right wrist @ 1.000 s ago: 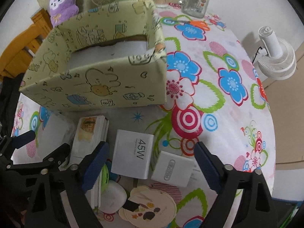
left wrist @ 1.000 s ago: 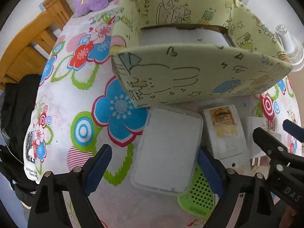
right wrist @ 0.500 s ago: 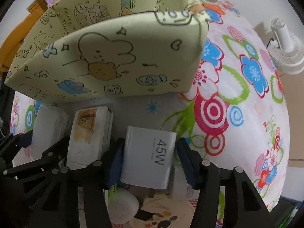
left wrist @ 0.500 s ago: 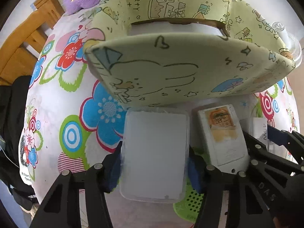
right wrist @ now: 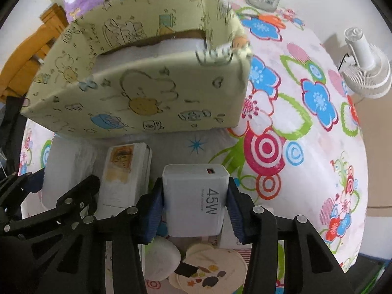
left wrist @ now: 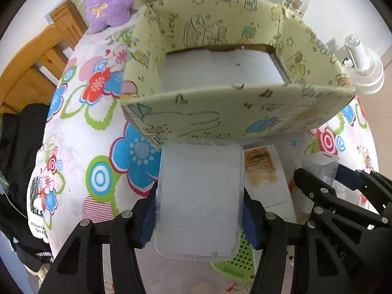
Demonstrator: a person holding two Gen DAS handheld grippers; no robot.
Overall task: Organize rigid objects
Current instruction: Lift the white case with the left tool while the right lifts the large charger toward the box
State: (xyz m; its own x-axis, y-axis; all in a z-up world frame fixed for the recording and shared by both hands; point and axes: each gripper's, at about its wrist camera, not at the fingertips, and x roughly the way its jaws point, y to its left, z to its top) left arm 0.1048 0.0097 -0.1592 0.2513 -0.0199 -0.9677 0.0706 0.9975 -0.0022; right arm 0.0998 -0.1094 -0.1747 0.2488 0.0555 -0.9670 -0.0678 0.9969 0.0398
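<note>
Basically both tongs are loaded, and the move turns on the yellow storage box (left wrist: 235,112), which stands straight ahead of each, its near wall rising just beyond the held items. Left tongs (left wrist: 199,216) pinch the clear plastic case (left wrist: 199,196) across its short width; their jaws closed onto it within the last second and now sit steady, pads on both long edges. Case's long axis points toward the storage box, far end almost under the near wall. Right tongs (right wrist: 196,207) pinch the white 45W charger (right wrist: 196,198) on its two side faces, jaws just finished closing, port end facing the storage box. Charger looks tipped up off the tabletop (right wrist: 306,147), though I can't tell how clear it is. Relative to the storage box, the case lines up with the wall's middle, the charger with its right half, just short of the corner. A white carton with an orange label (right wrist: 122,171) lies between the two items, short of the box, untouched. Judgement: neither hand is clearly nearer; both need to lift over the near wall, then forward into the empty white interior.
</note>
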